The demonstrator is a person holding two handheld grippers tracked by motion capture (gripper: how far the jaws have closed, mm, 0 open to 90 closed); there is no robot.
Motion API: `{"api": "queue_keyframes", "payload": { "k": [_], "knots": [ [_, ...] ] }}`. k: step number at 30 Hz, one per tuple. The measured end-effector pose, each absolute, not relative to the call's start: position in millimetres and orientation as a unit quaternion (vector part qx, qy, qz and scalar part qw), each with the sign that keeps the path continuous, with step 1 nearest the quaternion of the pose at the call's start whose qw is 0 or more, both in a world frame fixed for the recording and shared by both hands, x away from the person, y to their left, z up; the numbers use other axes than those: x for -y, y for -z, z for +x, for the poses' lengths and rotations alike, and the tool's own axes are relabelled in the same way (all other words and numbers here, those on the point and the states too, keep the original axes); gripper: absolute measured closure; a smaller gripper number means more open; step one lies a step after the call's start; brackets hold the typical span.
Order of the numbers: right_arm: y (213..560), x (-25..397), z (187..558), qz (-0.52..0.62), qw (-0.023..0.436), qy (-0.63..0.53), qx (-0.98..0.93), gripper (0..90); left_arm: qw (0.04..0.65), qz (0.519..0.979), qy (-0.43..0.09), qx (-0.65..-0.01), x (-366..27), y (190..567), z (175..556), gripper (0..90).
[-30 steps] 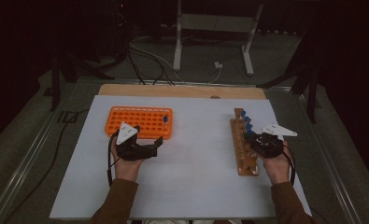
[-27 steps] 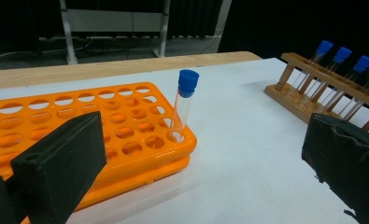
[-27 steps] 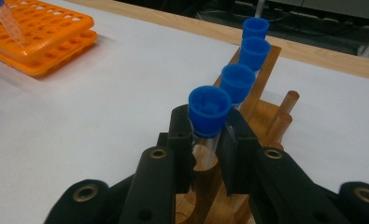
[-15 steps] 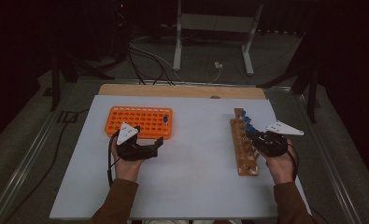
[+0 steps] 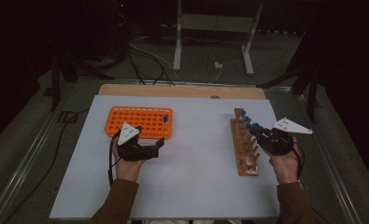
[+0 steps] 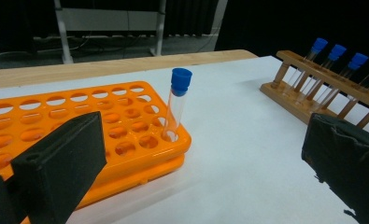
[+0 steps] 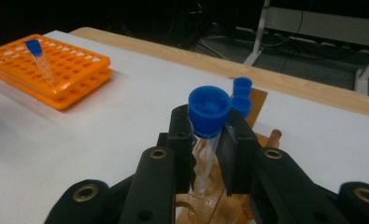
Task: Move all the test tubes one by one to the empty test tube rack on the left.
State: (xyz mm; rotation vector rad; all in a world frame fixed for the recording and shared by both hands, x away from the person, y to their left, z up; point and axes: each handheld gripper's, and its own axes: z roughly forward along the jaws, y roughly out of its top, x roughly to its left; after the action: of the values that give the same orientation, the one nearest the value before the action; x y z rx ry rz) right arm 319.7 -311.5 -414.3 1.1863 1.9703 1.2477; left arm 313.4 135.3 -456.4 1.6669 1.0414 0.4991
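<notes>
Right gripper [image 7: 209,140] clamped on a clear test tube [image 7: 205,158] just under its blue screw cap [image 7: 209,111], tube upright above the wooden rack [image 5: 244,145] at the worktop's [image 5: 196,168] right side. Two more blue-capped tubes [image 7: 242,95] standing in the rack just beyond. Left gripper [image 5: 155,148] resting on the worktop, jaws spread wide and holding nothing, just beside the orange tube tray [image 6: 102,126]. One blue-capped tube [image 6: 176,105] upright in a corner hole of that tray.
</notes>
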Motion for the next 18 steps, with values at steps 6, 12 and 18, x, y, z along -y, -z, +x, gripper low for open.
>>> {"api": "queue_keyframes", "payload": {
  "k": [6, 12, 18],
  "knots": [
    [402, 309, 314, 0.425, 0.269, -0.473, -0.723, 77.1, 0.531, 0.700, -0.206, -0.432, -132, 456, 313, 0.9],
    [399, 299, 310, 0.409, 0.271, -0.477, -0.729, 77.1, 0.536, 0.700, -0.206, -0.424, -127, 454, 311, 1.3],
    [402, 286, 309, 0.394, 0.259, -0.478, -0.741, 77.0, 0.544, 0.702, -0.206, -0.412, -119, 451, 309, 1.4]
  ]
}}
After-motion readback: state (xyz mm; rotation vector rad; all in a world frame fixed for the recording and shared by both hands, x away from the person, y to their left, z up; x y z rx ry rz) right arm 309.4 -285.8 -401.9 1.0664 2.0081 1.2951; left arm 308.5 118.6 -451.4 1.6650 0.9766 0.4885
